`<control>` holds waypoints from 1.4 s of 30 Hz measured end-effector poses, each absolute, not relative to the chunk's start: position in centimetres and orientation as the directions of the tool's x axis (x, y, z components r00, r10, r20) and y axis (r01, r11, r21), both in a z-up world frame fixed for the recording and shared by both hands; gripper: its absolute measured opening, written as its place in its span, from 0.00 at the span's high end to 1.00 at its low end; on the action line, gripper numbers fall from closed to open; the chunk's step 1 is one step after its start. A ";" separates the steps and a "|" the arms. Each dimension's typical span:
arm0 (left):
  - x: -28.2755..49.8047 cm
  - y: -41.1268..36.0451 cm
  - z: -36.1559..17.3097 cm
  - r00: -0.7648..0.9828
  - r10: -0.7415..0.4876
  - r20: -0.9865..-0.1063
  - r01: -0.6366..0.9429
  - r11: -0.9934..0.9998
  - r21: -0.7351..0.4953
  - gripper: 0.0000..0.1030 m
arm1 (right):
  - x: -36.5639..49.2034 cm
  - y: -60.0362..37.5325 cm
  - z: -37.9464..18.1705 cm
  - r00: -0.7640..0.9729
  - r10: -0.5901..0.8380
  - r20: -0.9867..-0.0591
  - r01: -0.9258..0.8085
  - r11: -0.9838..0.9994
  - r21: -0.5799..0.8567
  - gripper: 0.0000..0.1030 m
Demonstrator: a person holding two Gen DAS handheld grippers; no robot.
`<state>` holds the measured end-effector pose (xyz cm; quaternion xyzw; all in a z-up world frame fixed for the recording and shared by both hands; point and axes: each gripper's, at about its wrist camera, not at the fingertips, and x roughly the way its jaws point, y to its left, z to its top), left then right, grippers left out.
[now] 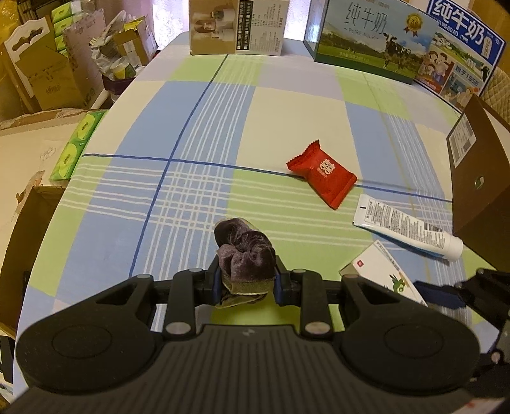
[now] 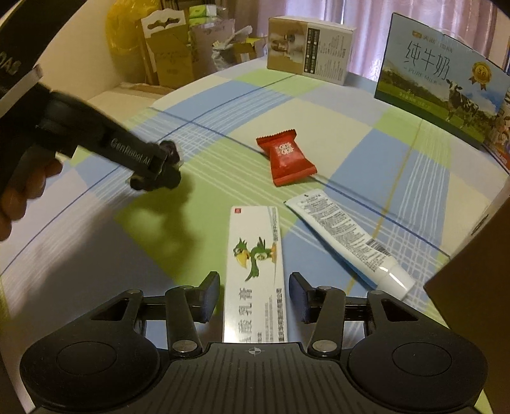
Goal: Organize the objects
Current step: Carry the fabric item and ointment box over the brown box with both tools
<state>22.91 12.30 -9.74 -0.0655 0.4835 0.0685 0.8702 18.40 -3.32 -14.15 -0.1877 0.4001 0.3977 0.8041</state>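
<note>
My left gripper (image 1: pixel 246 281) is shut on a dark purple velvet scrunchie (image 1: pixel 245 251), held above the checked tablecloth (image 1: pixel 197 133). In the right wrist view the left gripper (image 2: pixel 159 168) hovers at the left, blurred, with the scrunchie (image 2: pixel 169 149) in its tip. My right gripper (image 2: pixel 254 297) is open, its fingers on either side of a long white ointment box with a green bird (image 2: pixel 255 274), not touching it. That box (image 1: pixel 382 274) also shows at the lower right of the left wrist view. A red snack packet (image 1: pixel 322 173) (image 2: pixel 285 157) and a white tube (image 1: pixel 408 226) (image 2: pixel 347 242) lie further out.
A brown box (image 1: pixel 481 178) (image 2: pixel 471 280) stands at the right edge. Milk cartons (image 1: pixel 373 38) (image 2: pixel 443 79) and a tan carton (image 1: pixel 237 27) (image 2: pixel 310 49) line the table's far side. Cardboard boxes and green tissue packs (image 1: pixel 75 143) crowd the floor to the left. A hand (image 2: pixel 19 191) holds the left gripper.
</note>
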 end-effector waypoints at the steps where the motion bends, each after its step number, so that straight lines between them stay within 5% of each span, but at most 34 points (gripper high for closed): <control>1: 22.9 12.2 -9.8 0.521 0.055 -0.852 -0.179 0.983 -0.046 0.76 | 18.5 -3.3 -14.2 0.361 0.497 -0.789 -0.788 0.615 0.026 0.56; 5: 22.9 11.7 -10.0 0.515 0.057 -0.855 -0.166 0.986 -0.035 0.76 | 19.0 -3.2 -14.4 0.356 0.507 -0.785 -0.782 0.621 0.047 0.66; 25: 22.0 9.9 -9.4 0.540 0.051 -0.840 -0.113 0.993 -0.012 0.76 | 19.2 -6.6 -10.0 0.411 0.552 -0.725 -0.732 0.674 0.098 0.66; 42: 18.5 2.3 -1.7 0.679 -0.098 -0.727 0.085 0.995 -0.055 0.76 | 16.3 -16.5 -2.3 0.544 0.519 -0.659 -0.566 0.807 0.168 0.66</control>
